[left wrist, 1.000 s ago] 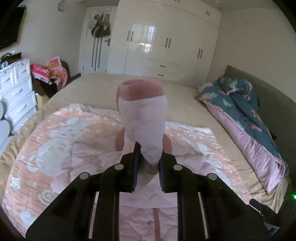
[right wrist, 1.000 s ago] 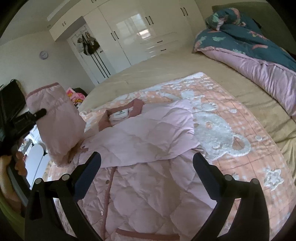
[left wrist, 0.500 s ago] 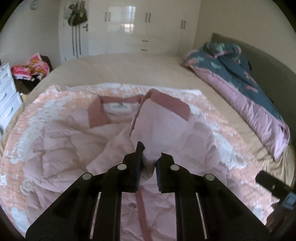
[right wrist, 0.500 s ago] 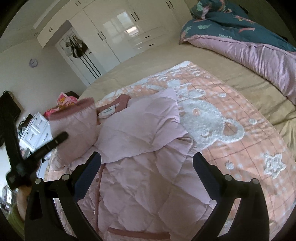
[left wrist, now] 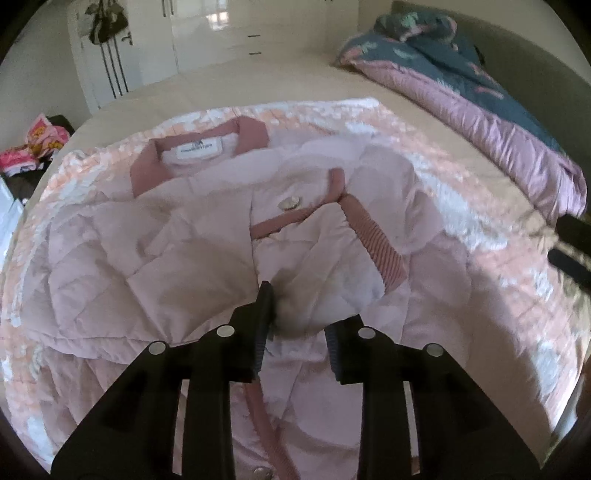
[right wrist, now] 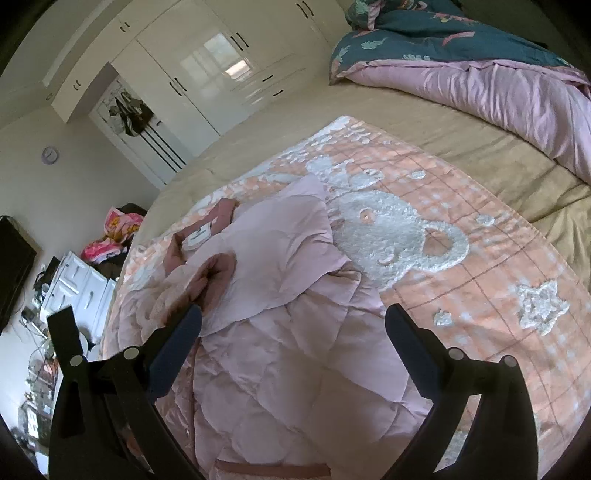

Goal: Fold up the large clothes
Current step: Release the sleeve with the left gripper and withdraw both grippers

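Jacket lies lengthwise, collar pointing toward the wardrobe.

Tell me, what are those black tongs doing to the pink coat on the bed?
A person is folding the pink coat on the peach blanket. The left tongs have laid a sleeve across the coat's front, and their jaws have just been opening, with the sleeve's fabric between them. The right tongs hang wide open above the coat's lower half, holding nothing.

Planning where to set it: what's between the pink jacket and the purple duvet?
The peach bear blanket, then bare beige sheet; the right wrist view shows it.
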{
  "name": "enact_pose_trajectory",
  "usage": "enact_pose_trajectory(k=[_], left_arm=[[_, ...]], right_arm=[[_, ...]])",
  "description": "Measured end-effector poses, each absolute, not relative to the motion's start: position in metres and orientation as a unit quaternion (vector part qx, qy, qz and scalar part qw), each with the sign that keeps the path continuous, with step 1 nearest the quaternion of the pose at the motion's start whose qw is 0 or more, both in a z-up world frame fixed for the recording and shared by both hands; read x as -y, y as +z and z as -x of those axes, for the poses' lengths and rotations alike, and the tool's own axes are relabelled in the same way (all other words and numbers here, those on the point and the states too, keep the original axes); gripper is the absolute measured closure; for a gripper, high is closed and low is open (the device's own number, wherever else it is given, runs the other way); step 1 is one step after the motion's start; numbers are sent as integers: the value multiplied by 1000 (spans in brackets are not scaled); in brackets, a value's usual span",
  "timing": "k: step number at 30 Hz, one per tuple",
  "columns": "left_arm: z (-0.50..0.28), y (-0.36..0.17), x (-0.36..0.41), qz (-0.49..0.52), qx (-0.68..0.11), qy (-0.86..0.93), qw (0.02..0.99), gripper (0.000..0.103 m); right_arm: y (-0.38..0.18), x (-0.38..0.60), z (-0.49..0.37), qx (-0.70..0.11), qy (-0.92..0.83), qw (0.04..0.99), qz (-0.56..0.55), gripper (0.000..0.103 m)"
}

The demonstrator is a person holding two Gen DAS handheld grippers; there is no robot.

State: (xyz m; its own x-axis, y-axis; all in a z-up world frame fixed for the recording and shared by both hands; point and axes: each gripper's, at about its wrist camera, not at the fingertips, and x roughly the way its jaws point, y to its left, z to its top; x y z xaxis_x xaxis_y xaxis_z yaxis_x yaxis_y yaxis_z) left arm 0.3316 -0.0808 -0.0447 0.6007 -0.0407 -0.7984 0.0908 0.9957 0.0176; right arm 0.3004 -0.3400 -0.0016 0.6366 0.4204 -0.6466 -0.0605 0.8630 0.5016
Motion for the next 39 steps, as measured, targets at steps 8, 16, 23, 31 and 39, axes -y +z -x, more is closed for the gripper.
enact_pose_trajectory(k=[8,16,23,31,39], left_arm=[[-314,-56,88,-92,-448,-51,888,77],[-299,-49,90,-115,-432,-73,891,34],[-281,-33,74,-99,-426,-104,893,24],[-272,-10,-11,-29,-420,-29,906,9],[-267,2,-103,45,-417,54,906,9]], right_arm=[[-1,330,-302,-408,141,874,-224,4],[4,313,-304,-411,146,875,-210,4],[2,295,-308,-426,160,866,-207,4],[-22,244,-314,-470,192,838,-197,4],[-47,196,-316,-494,210,821,-196,4]])
